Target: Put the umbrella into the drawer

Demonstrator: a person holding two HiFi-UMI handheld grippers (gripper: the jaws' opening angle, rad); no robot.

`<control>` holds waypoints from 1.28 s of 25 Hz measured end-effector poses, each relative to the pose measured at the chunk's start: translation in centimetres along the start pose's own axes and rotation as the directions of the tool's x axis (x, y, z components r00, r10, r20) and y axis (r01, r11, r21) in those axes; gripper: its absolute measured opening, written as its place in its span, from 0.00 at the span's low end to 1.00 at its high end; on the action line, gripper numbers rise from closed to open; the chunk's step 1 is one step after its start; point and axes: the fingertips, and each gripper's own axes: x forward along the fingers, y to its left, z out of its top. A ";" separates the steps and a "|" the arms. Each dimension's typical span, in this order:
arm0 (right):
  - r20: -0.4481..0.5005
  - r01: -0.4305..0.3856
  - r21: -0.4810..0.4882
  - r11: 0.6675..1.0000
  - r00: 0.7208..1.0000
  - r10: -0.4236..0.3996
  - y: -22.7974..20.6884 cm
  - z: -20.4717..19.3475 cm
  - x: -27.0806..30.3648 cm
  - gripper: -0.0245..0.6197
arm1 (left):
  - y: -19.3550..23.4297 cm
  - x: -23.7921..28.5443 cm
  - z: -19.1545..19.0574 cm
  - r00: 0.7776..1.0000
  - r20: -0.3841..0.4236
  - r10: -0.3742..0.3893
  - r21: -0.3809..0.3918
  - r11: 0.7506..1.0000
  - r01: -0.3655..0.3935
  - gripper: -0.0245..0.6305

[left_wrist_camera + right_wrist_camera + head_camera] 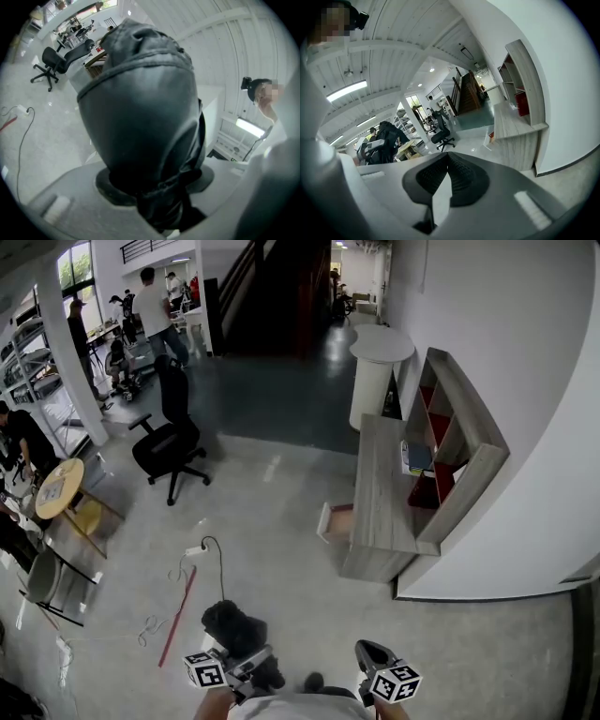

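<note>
My left claw [246,667] pinched the black folded umbrella [140,122] by one end; my right claw [446,161] was pressed together, empty. The open drawer [335,521] lay well ahead of both (the slack fabric could slip out, or snag the rim).

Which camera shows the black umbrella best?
The left gripper view: the umbrella fills it, gripped by the left gripper. The head view shows only a small dark bundle; the right gripper view, a far-off dark shape.
</note>
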 end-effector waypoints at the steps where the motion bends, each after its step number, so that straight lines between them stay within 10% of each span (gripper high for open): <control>1: 0.002 -0.005 0.003 1.000 1.000 0.005 -0.5 0.2 -0.2 0.05 | -0.1 0.4 -0.2 1.000 0.006 0.006 0.000 1.000 -0.006 0.40; 16: -0.034 -0.001 0.015 1.000 0.999 0.002 -6.0 0.5 -1.0 0.05 | -0.3 4.8 -2.4 0.999 -0.007 0.032 -0.010 0.999 -0.033 0.40; 32: 0.003 0.066 0.023 0.998 0.998 -0.066 -6.6 7.1 8.5 0.05 | 7.3 8.0 8.1 1.000 -0.021 -0.011 -0.022 1.000 0.011 0.40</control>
